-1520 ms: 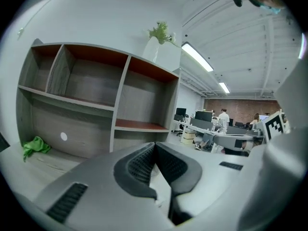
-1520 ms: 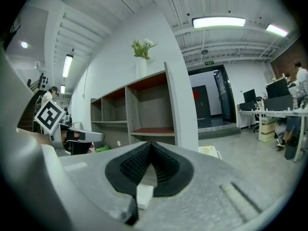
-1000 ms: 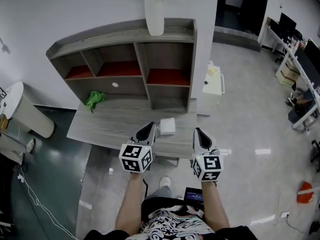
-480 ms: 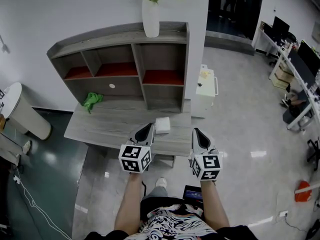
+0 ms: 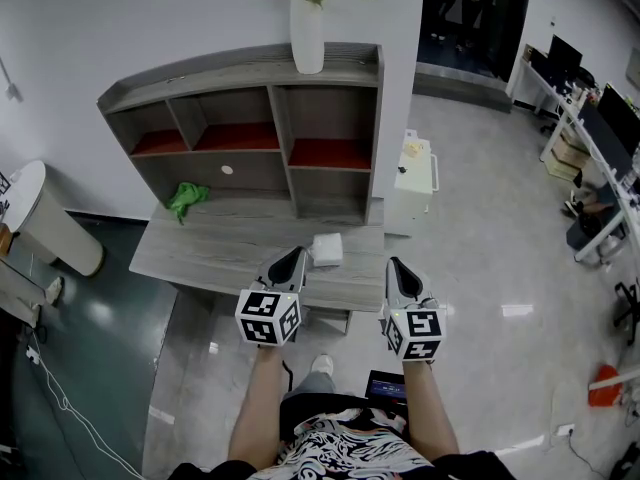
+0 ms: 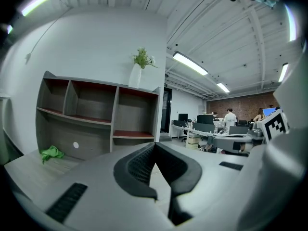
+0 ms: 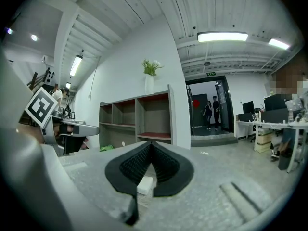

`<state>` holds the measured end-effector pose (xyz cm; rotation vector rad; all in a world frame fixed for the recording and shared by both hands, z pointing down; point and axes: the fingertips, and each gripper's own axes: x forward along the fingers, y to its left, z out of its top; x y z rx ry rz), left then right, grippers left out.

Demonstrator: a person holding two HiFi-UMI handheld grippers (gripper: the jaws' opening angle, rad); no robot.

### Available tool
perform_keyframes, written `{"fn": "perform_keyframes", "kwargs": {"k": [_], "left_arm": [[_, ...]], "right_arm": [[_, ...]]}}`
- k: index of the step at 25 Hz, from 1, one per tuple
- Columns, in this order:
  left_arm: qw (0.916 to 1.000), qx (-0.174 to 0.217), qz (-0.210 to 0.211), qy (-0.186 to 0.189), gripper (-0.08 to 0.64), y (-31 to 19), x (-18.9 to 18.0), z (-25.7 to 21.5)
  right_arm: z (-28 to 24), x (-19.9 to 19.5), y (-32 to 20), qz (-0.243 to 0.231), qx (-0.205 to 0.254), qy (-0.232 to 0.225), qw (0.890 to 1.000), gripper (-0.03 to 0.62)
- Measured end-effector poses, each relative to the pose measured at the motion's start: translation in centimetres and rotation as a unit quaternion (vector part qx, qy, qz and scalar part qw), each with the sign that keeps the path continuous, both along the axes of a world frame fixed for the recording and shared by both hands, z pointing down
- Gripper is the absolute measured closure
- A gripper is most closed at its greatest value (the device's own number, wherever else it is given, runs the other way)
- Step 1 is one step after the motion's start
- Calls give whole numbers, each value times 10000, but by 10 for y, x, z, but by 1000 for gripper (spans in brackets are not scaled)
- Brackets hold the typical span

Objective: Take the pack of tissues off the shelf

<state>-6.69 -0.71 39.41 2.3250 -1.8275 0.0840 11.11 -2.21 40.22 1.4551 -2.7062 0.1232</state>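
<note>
Currently left claw (image 5: 296,253), right claw (image 5: 394,262) both closed, empty; one tissue pack (image 5: 327,249) on desk (image 5: 200,250).

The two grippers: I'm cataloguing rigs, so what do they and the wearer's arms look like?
The left gripper and right gripper are light grey, tapering to pointed jaws lined with black ribbed pads. Each carries a white cube printed with black square markers. The arms are bare below a black-and-white patterned shirt.

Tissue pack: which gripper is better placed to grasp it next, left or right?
Left, probably. In the head view the tissue pack lies on the desk just beside the tips of the left gripper; the right gripper is farther away. Both are shut, so it must open first.
</note>
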Motion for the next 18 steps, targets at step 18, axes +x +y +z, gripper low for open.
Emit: {"fn": "perform_keyframes", "kwargs": {"k": [18], "left_arm": [[10000,3,-10,92,552,10,6,-2]], "right_arm": [[5,1,12,-64,-13,118,9999,588]]}}
